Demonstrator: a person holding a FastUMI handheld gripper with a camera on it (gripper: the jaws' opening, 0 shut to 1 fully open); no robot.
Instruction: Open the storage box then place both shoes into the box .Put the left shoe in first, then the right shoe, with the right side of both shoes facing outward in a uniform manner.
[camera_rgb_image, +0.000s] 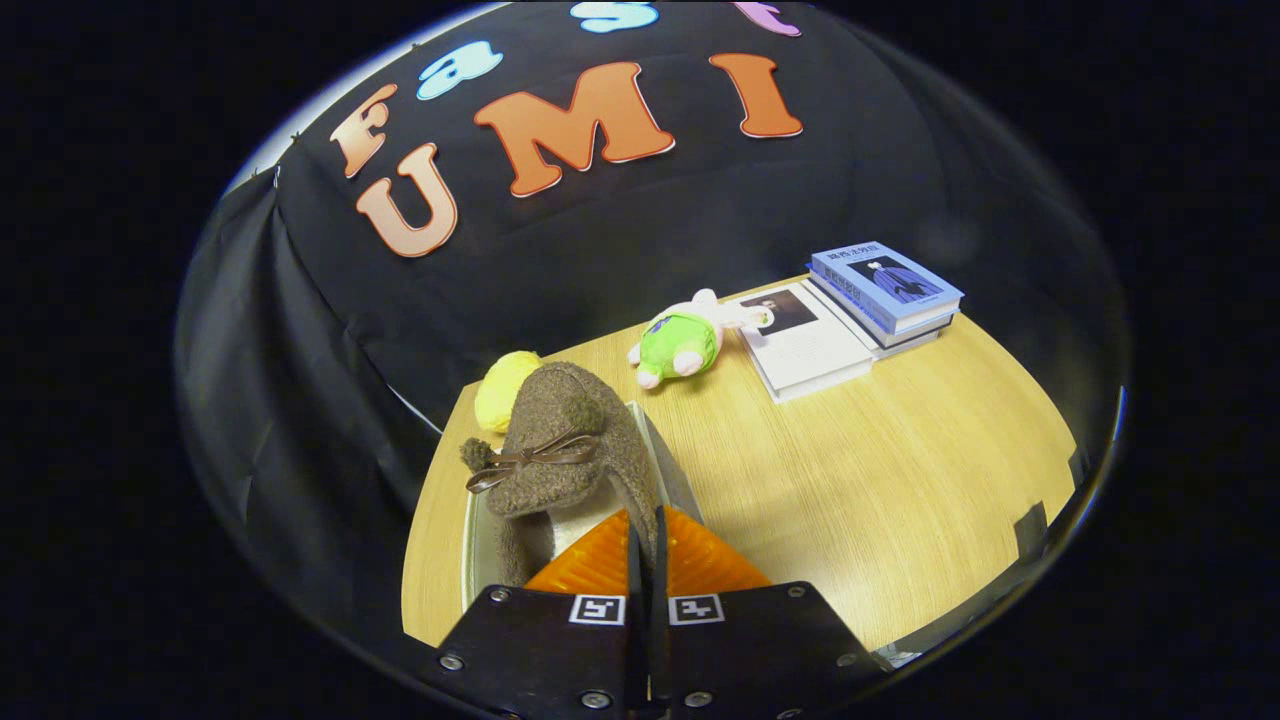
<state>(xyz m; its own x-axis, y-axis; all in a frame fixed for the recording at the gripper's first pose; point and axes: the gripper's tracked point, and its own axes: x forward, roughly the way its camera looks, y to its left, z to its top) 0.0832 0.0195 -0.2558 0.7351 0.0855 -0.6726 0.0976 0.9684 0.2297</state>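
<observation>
Gripper (645, 545) fingers pressed nearly together, only a thin slit between them, pinching the rear edge of the brown fuzzy shoe (560, 440). Shoe hangs at the fingertips, bulk extending toward 11 o'clock from them, toe pointing away, thin brown bow (530, 462) across its top. Shoe sits over the storage box (660, 450), whose pale wall shows just at 12 to 1 o'clock of the fingertips; can't tell if the sole touches the box floor. Yellow plush (503, 388) just beyond the shoe at 11 o'clock. Green-and-white plush toy (683, 343) farther out at 12 o'clock on the wooden table (880, 470). Stacked books (850, 315) at 1 o'clock, well apart from the fingers.
</observation>
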